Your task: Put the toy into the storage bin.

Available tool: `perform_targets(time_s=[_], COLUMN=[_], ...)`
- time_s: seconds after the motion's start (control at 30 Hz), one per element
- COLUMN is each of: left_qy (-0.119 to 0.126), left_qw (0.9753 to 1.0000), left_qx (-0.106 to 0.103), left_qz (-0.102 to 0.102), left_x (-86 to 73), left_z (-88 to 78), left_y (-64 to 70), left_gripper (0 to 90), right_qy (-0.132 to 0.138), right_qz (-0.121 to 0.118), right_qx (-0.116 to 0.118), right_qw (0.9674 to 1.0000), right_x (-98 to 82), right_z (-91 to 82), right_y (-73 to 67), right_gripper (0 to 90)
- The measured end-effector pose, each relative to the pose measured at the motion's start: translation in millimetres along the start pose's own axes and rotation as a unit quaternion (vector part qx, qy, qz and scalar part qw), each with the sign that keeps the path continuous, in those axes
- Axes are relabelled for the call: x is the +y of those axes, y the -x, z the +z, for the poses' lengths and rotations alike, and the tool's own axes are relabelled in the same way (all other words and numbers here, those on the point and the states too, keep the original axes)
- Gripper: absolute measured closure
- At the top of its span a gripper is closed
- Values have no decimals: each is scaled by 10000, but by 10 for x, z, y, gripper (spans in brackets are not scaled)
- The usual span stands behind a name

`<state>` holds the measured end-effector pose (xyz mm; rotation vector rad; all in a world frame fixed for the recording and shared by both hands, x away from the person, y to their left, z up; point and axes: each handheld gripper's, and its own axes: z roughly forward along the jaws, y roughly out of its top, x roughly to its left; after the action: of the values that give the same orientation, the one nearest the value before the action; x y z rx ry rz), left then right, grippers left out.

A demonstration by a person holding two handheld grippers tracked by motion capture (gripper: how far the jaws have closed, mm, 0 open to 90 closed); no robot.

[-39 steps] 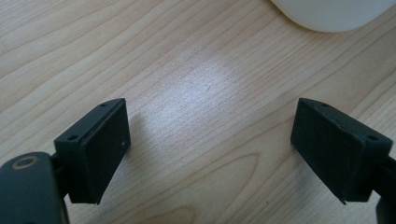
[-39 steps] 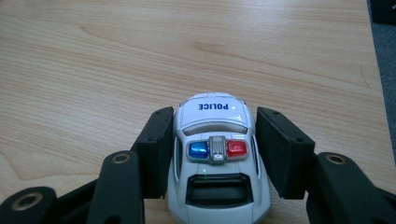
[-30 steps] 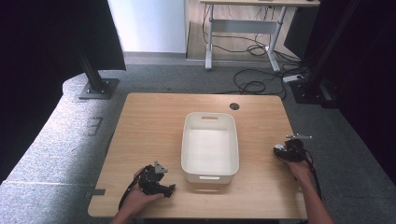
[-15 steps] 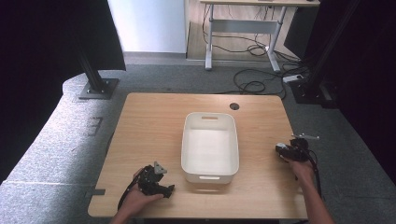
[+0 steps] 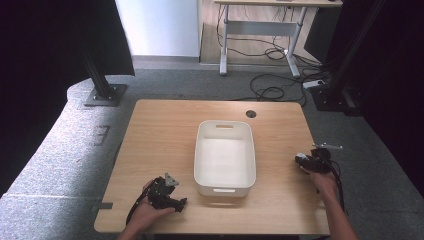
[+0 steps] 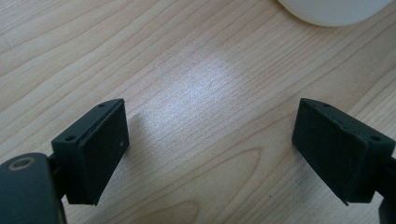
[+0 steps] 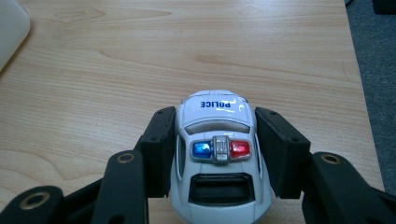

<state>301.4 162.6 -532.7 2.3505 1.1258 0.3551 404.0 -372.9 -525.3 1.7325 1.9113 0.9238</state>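
Gripping: right tongs (image 7: pixel 215 154) are closing on a white toy police car (image 7: pixel 217 158), one jaw against each flank, the car sitting on its wheels between them.
Location of car: near the right edge of the table (image 5: pixel 165 130), toward the near right corner; in the high view the right tongs (image 5: pixel 306 161) are resting there, well apart from the bin.
Destination (judged): the white bin (image 5: pixel 224 186) standing at the middle of the table, apparently empty, is the likely drop point.
Left tongs: left tongs (image 6: pixel 210 149) are standing wide open over bare wood, holding nothing; in the high view the left tongs (image 5: pixel 172 197) are lying near the front edge, just beside the bin's near left corner.
Technique: keeping the jaws square on the doors, below the roof's light bar, is advisable, since the rounded body could squirt forward.
Lift: raising the car straight up before crossing the bin's rim should avoid clipping the wall.
Release: lowering it close to the bin floor before letting go should stop it rolling.
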Motion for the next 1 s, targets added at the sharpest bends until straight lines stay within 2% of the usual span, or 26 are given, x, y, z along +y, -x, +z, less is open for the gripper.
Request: perform_targets(time_s=[0.37,1.0], left_qy=[0,-1], left_qw=[10000,10000], left_qx=[19,51], left_qz=[14,54], left_x=[1,3], left_z=[-1,-4], left_y=[4,15], left_gripper=[117,117], right_qy=[75,242], right_qz=[-14,-161], right_qx=[54,218], right_qw=[10000,9993], right_x=[25,101], right_z=[-40,-176], right_y=[-29,-236], right_gripper=[504,504])
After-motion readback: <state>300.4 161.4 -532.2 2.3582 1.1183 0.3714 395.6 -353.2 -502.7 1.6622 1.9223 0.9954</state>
